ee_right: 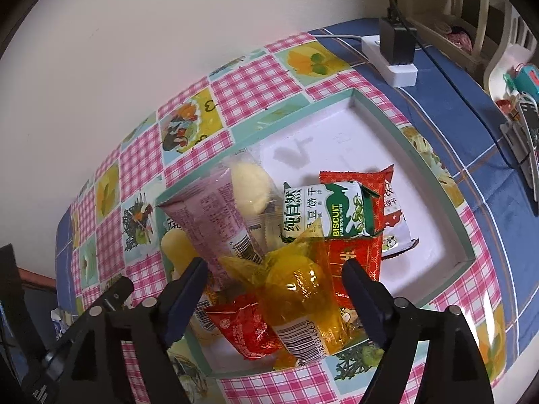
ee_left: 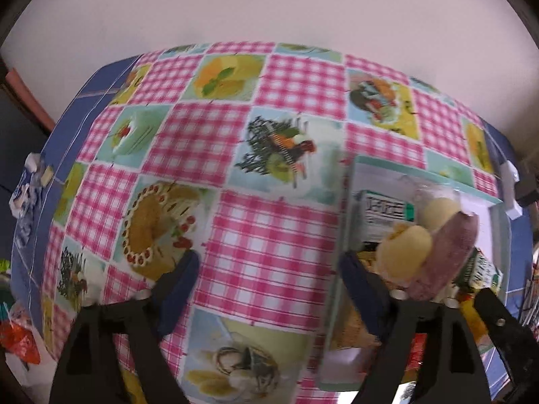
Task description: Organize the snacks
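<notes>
Snacks fill the lower left half of the tray [ee_right: 434, 181] in the right wrist view: a purple pack [ee_right: 215, 215], a green biscuit pack [ee_right: 330, 215], a yellow pack [ee_right: 303, 299] and a small red pack [ee_right: 246, 330]. Our right gripper [ee_right: 274, 269] is released, empty, over the yellow pack. Our left gripper [ee_left: 269, 262] is also spread and empty over the bench [ee_left: 269, 232], left of the tray. We judge a drop-off just done; next we need another loose snack, and none shows here.
</notes>
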Available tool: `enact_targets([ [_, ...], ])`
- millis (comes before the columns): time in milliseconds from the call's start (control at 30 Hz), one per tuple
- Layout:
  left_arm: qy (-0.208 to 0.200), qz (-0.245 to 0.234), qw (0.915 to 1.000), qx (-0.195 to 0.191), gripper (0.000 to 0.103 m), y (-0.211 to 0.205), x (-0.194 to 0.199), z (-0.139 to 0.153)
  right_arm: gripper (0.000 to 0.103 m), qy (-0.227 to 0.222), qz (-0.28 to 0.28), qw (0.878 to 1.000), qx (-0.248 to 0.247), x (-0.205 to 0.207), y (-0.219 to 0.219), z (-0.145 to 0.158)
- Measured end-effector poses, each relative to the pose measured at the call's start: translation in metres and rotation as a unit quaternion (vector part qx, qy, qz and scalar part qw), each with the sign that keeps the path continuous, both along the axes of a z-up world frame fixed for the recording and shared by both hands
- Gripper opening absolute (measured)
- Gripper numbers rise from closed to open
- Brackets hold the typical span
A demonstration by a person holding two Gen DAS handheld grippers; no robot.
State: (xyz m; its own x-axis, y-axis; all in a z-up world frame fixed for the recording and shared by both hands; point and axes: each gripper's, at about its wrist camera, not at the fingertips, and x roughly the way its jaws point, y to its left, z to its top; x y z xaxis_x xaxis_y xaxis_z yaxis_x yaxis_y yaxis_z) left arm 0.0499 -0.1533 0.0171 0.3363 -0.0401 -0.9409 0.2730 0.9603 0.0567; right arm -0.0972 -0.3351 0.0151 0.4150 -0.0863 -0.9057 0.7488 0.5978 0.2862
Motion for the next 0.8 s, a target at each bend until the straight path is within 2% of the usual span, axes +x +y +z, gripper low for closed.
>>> enact_targets([
  [67, -0.001, 0.006, 1.0000, 0.002, 0.093, 0.003, 0.002, -0.002, 0.094, 0.001, 0.001, 1.000, -0.004, 0.001, 0.000, 0.001],
  [267, -0.002, 0.017, 0.9998, 0.011, 0.094, 0.008, 0.006, -0.006, 0.103, 0.003, 0.003, 1.000, -0.012, 0.002, 0.001, 0.001],
  [367, 0.001, 0.023, 0.9996, 0.017, 0.100, 0.011, 0.007, -0.008, 0.103, 0.001, 0.006, 1.000, -0.013, 0.002, 0.001, 0.002],
  [567, 0.007, 0.026, 0.9995, 0.014, 0.100, 0.014, 0.009, -0.008, 0.103, 0.004, 0.013, 1.000, -0.022, 0.005, 0.005, 0.004],
  [800, -0.017, 0.039, 0.9982, 0.042, 0.100, 0.018, 0.004, 0.004, 0.103, 0.011, 0.020, 0.999, -0.031, 0.005, 0.010, 0.004],
])
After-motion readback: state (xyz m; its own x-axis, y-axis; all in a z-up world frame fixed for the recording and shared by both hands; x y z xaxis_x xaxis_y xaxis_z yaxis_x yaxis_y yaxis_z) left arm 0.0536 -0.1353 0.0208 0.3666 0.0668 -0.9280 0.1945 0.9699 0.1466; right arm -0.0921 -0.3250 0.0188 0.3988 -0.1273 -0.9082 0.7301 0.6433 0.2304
